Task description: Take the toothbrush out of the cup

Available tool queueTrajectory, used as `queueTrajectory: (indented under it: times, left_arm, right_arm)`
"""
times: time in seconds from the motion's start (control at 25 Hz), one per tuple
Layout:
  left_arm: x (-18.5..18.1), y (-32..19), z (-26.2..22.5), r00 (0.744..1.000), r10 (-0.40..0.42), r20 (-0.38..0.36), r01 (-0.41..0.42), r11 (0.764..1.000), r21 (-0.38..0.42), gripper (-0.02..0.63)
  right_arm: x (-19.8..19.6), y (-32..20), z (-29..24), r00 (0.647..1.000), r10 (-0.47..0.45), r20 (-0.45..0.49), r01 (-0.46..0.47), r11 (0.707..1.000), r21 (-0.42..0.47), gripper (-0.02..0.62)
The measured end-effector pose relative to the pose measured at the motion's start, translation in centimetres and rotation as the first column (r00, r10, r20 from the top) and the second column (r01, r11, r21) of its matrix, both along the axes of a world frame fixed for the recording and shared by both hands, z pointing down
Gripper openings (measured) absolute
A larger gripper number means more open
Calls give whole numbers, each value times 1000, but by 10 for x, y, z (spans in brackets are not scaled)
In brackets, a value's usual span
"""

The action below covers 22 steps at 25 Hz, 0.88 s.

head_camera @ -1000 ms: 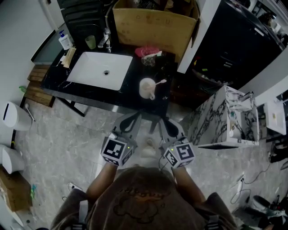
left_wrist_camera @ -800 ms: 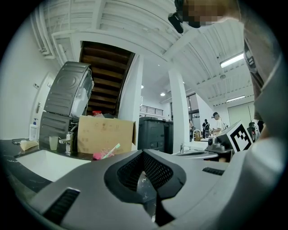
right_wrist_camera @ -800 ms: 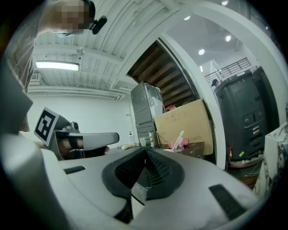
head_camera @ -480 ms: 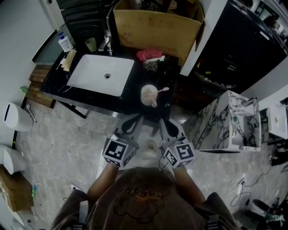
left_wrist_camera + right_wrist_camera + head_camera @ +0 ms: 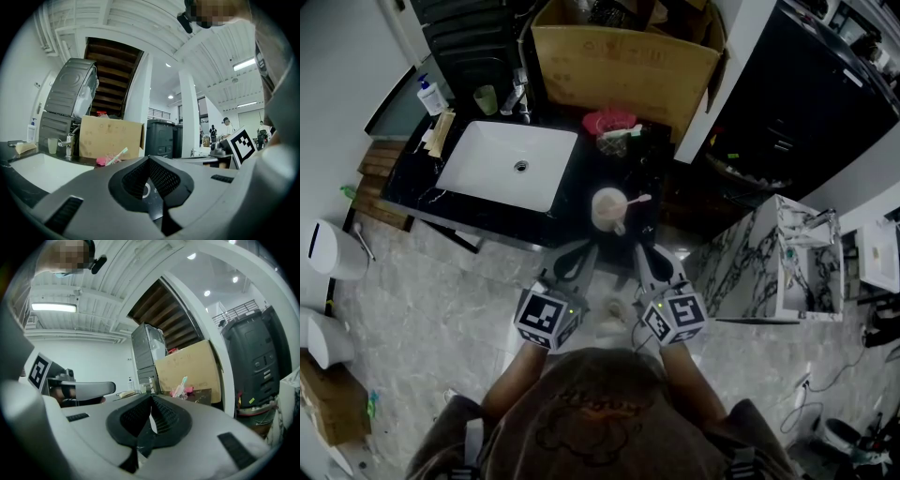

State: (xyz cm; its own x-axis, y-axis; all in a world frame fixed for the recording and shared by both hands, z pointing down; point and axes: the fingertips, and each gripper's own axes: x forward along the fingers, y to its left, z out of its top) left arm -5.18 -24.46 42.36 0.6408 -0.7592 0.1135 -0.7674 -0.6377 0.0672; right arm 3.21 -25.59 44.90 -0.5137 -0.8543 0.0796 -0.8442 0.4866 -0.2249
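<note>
Reaching the cup point(image 5: 607, 209) calls for one gripper to lead. The right gripper point(image 5: 643, 255) looks the better placed, since the toothbrush point(image 5: 634, 199) leans out over the cup's right side. Its jaws need to part before they arrive, come in on the handle above the rim, and close on the handle alone. A lift along the lean of the brush should then free it without tipping the cup. The left gripper point(image 5: 579, 251) could steady the cup wall if the cup proves light (a guess, as nothing here shows its weight).

At present both grippers have their jaws pressed together with nothing between them; each gripper view shows the pads meeting. The cup stands on the black counter point(image 5: 577, 193) close to its front edge, right of the white sink point(image 5: 511, 161) and toward the front right corner. Both grippers hang side by side just short of that front edge, with the cup ahead and between them, apart from either.
</note>
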Motion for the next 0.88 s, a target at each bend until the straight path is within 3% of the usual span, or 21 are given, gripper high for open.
queueTrajectory:
  times: [0.52,0.64,0.88]
  left_arm:
    - [7,-16,4,1000,7,-1,-7,1000,-30,3]
    - [8,-18,7,1000,9,-2,-9,999,-34,3]
    - [10,-22,9,1000,11,0,-11,999,-39,3]
  right_arm:
    - [6,-21,9,1000,3,13,-3,999,-35,2]
    - [4,-29,20,1000,-7,15,8,997,-72,74]
    - [4,-46,29,999,6,42,-2,995,-98,87]
